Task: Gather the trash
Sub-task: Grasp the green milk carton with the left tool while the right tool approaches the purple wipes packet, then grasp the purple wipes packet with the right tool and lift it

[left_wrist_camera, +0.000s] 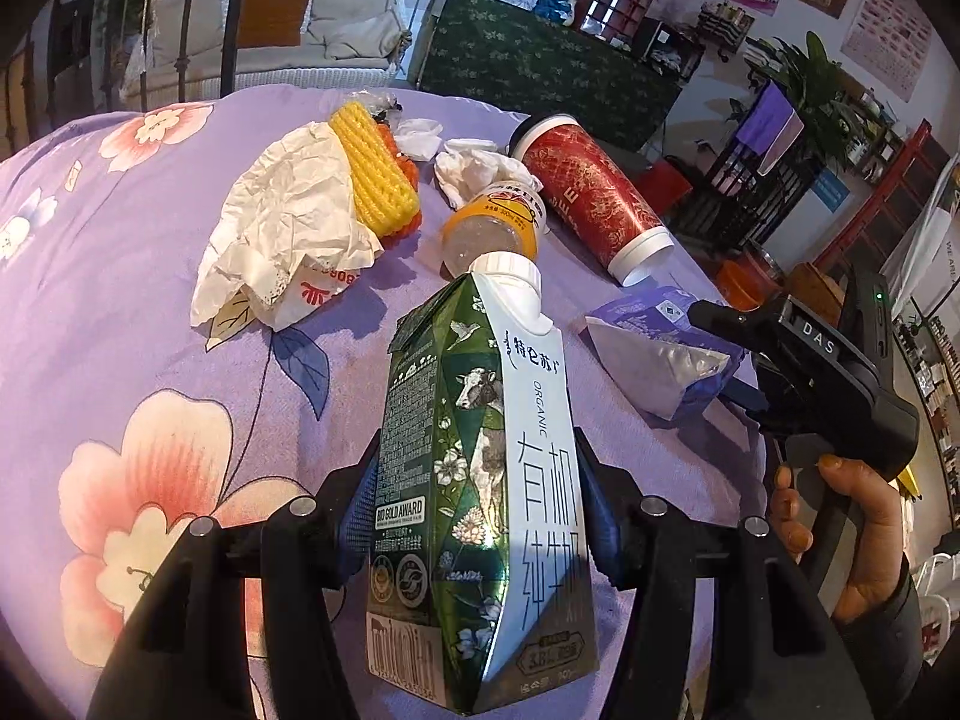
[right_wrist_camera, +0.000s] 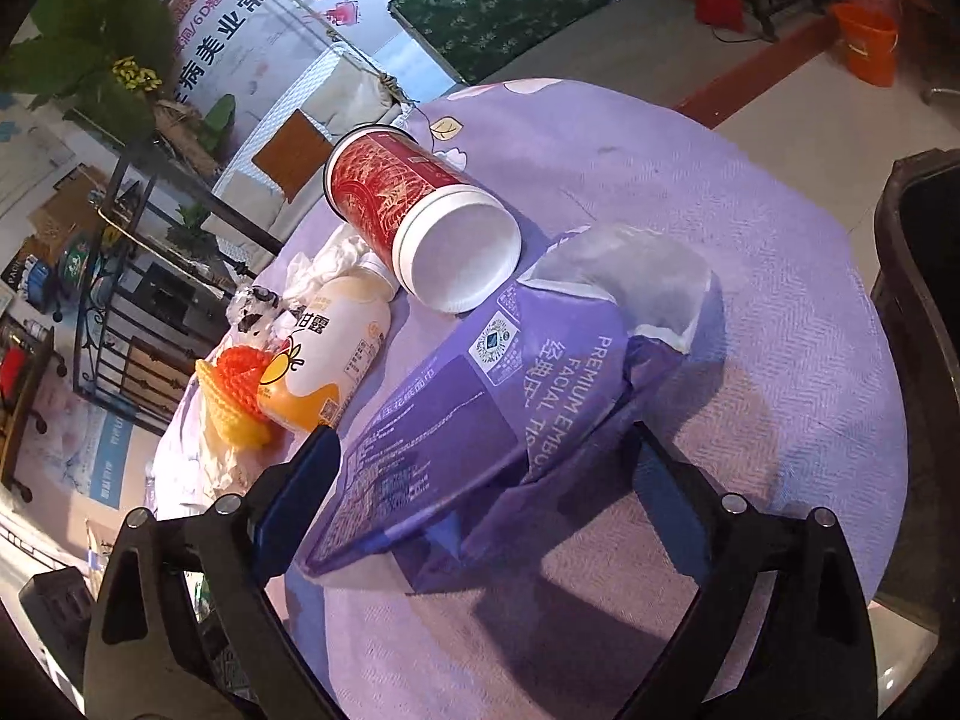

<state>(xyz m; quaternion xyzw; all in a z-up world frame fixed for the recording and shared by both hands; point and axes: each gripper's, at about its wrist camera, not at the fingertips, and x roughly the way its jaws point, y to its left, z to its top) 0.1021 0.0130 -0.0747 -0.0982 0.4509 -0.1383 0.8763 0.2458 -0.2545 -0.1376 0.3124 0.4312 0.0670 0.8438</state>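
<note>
The left gripper [left_wrist_camera: 480,516] pinches a milk carton [left_wrist_camera: 486,480] at mid-body, its pads pressed on both side panels; the carton is held up over the table [left_wrist_camera: 150,312], cap pointing away. The right gripper [right_wrist_camera: 480,480] stands spread, the purple tissue pack [right_wrist_camera: 480,396] lying between its fingers with no pad visibly pressing on it. Beyond the pack lie a red paper cup [right_wrist_camera: 420,210] on its side and, to its left, an orange-capped bottle [right_wrist_camera: 330,348], crumpled tissues [right_wrist_camera: 324,264] and foam fruit netting [right_wrist_camera: 240,396]; a white paper bag [left_wrist_camera: 282,222] lies beyond and left of the carton. Risks, as judged: the limp, empty pack may fold or slide out as the fingers close on it, and the glossy carton could slip if the pinch eases. Legible print: "ORGANIC" and "BIO GOLD AWARD" on the carton; "PREMIUM EMBO… FACIAL TIS…" on the pack; "DAS" on the right gripper's housing.
</note>
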